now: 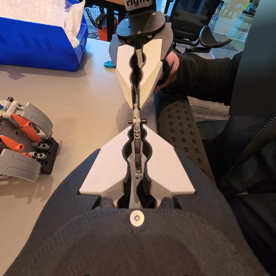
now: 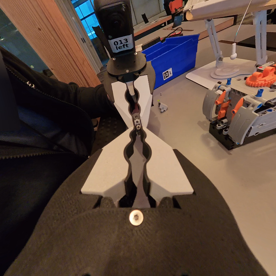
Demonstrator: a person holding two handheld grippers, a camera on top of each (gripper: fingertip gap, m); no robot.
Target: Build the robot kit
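Grey beam piece (image 1: pixel 137 141): a narrow grey toy building piece with round holes, held in the air between the 2 grippers, above the table edge.
Left gripper (image 1: pixel 137 127): its 2 white fingers (image 1: pixel 110 164) are closed on the grey beam piece, which lies along the channel between them.
Cross end: a light grey connector (image 1: pixel 136 115) with a black pin (image 1: pixel 137 121) across it sticks out past the left fingertips.
Right gripper (image 1: pixel 135 106): it faces the left one tip to tip; its white fingers are pressed on the thin far end of the connector.
Right wrist view: the right gripper (image 2: pixel 138 130) meets the left gripper (image 2: pixel 137 119) and the holed grey piece (image 2: pixel 137 122) shows between the tips.
Hands: a hand (image 1: pixel 171 70) in a black sleeve holds the right gripper.
Table (image 1: pixel 74 92): grey surface under and beside the grippers.
Toy model (image 2: pixel 242 110): grey, black and orange build, standing on the table, well apart.
Blue bin (image 2: pixel 174 59): on the table behind the grippers.
Small grey part (image 2: pixel 162 106): loose on the table near the left gripper.
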